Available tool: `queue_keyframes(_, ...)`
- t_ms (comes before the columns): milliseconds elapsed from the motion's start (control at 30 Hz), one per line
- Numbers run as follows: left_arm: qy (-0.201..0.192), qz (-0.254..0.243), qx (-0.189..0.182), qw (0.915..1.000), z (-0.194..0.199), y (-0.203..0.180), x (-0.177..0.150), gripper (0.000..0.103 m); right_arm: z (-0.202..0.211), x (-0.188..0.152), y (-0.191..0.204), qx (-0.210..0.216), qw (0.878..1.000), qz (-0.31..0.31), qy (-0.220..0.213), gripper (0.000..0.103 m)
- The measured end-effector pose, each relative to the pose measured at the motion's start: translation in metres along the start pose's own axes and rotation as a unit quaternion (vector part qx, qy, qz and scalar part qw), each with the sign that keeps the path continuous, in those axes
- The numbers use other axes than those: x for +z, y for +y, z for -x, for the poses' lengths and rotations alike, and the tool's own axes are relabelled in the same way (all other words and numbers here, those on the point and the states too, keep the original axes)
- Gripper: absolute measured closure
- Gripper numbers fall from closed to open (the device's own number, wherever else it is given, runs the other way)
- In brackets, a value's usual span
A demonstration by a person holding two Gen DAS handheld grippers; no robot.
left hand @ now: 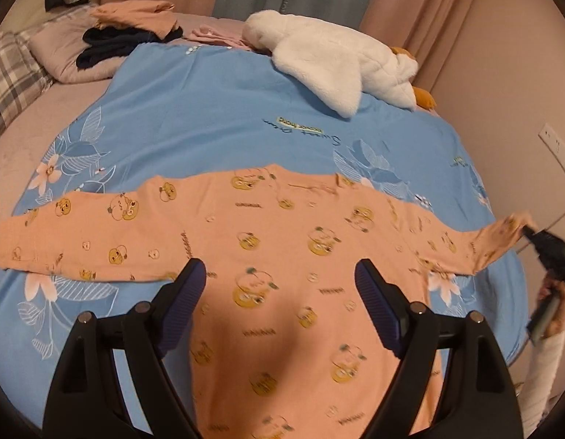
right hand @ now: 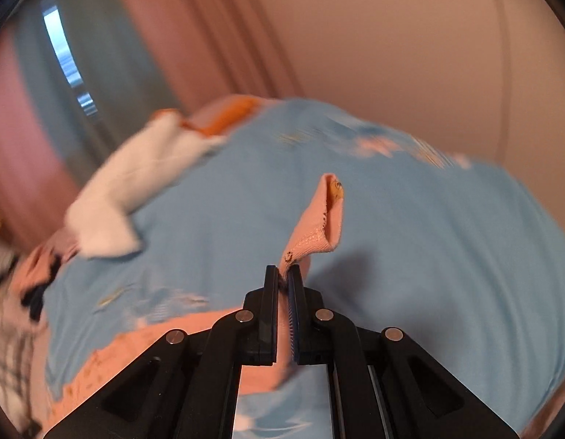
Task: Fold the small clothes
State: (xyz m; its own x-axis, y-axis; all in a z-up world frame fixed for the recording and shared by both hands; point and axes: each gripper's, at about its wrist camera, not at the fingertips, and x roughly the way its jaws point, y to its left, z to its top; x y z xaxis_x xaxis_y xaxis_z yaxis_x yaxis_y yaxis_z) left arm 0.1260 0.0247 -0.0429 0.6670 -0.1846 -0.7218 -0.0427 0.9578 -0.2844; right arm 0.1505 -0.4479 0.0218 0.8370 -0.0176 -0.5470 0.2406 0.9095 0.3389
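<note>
Right gripper (right hand: 283,274) pinched shut on cuff (right hand: 313,243); thin bite, could slip mid-fold. Left gripper (left hand: 278,285) wide open, empty, above shirt (left hand: 282,241); unpinned, the body may drag.

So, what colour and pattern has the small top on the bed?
Peach-pink top with yellow cartoon animal prints; it shows best in the left wrist view.

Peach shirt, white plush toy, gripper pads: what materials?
Peach shirt: looks like soft, matte cotton knit; the ribbed cuff shows its weave. White plush toy: fluffy synthetic pile, probably polyester. Pads on the left hand-held gripper: dark blue, finely ridged, likely rubber or soft plastic.
</note>
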Motion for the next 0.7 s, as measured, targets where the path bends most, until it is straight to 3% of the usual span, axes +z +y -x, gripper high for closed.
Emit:
queue_keyframes(167, 0.004, 0.016, 0.011, 0.9998, -0.009, 0.034, -0.004, 0.019, 0.004, -0.005, 0.084, 0.079, 0.995, 0.059, 0.012, 0.097)
queue_keyframes(300, 0.016, 0.048, 0.011, 0.9987, -0.014, 0.057, -0.003, 0.019, -0.007, -0.032, 0.147, 0.127, 0.985, 0.111, 0.047, 0.097)
queue_keyframes(467, 0.022, 0.071, 0.025, 0.9969, -0.019, 0.071, -0.002, 0.019, -0.037, -0.086, 0.201, 0.149, 0.968, 0.174, 0.106, 0.097)
queue_keyframes(700, 0.035, 0.084, 0.018, 0.9957, -0.029, 0.077, -0.004, 0.019, -0.064, -0.171, 0.259, 0.163, 0.931, 0.256, 0.203, 0.097)
